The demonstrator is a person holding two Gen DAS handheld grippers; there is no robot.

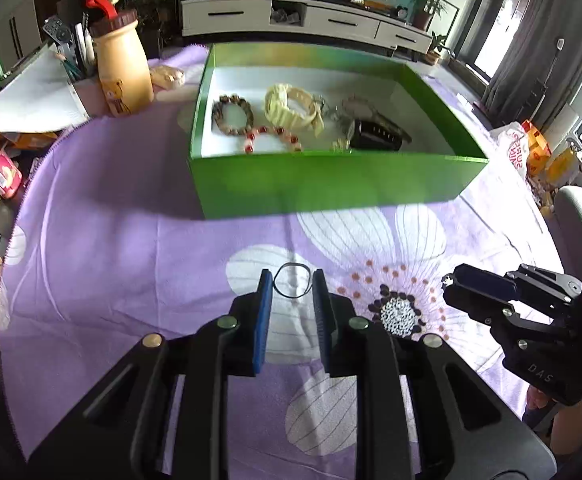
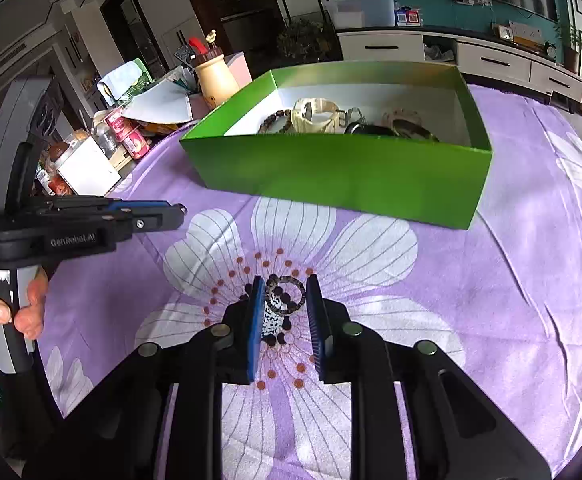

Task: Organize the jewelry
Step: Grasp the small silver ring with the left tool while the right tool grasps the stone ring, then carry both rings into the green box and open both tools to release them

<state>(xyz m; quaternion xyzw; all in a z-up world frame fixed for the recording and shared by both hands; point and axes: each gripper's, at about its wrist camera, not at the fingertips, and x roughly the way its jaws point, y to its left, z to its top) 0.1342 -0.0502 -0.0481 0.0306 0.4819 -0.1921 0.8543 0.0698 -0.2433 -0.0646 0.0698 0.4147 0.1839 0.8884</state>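
The thin black ring [image 1: 292,282] sits between the tips of the left gripper [image 1: 292,286], whose jaws stand narrow and pinch it by its sides, and it hangs above the purple flowered cloth [image 1: 131,248] that covers the surface, well short of the green box [image 1: 331,184]. The beaded bracelet [image 2: 285,294] is held the same way in the right gripper [image 2: 283,296], jaws narrow on the loop, over the big printed flower and near the box's front wall. Both loops are light and caught only at their edges, so the step in hand, carrying them to the box, is best done level and slow, without rolling the wrists, or a loop may slip out sideways. Each should go over the front wall with room to spare and come down on bare white floor, not on the yellow watch [image 1: 291,106], the brown bead bracelet [image 1: 233,114] or the red bead string [image 1: 269,138] already inside. The two grippers are close together, so one at a time seems safer, and the jaws should part only when low in the box
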